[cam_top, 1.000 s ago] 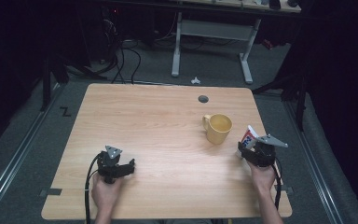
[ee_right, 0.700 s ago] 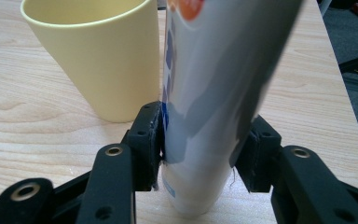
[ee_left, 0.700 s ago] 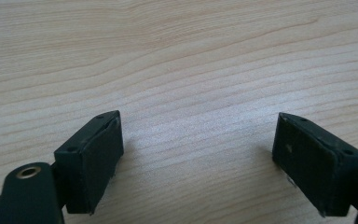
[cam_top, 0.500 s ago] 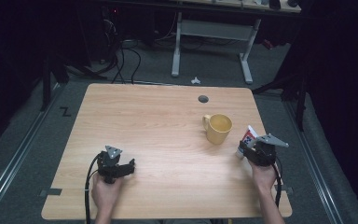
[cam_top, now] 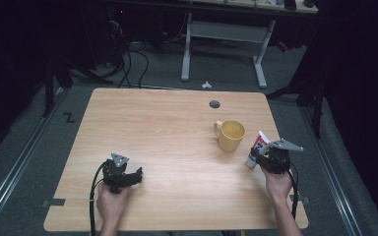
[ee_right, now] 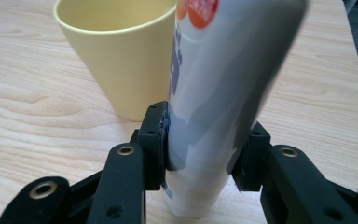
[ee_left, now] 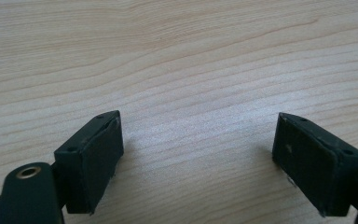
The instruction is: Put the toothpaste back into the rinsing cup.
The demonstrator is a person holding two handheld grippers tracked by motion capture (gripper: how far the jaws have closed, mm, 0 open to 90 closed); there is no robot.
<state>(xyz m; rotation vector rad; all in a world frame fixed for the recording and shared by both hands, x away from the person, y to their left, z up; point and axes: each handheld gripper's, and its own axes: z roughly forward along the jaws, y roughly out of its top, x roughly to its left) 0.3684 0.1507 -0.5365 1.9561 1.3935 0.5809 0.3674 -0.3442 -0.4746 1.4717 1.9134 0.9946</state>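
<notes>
A white tube [ee_right: 214, 116] with blue and orange print stands cap-down on the wooden table [cam_top: 167, 128]. My right gripper [ee_right: 200, 149] has just been closing, and its pads now press on both sides of the tube. In the high view the tube [cam_top: 259, 146] leans beside that gripper [cam_top: 266, 156] near the table's right edge. A yellow mug [cam_top: 230, 134] stands just left of it; in the right gripper view the mug [ee_right: 116, 56] is right behind the tube. My left gripper [cam_top: 123, 174] rests near the front left, its jaws wide apart over bare wood [ee_left: 196, 154].
A round grommet hole [cam_top: 214, 104] lies in the table's far side. Beyond the table stand a desk frame [cam_top: 221, 34] and cables on the floor. A small white object [cam_top: 206, 84] lies on the floor behind the table.
The right gripper's jaws have drawn in on the tube. Neither hand has shifted, and the mug stays where it was.
</notes>
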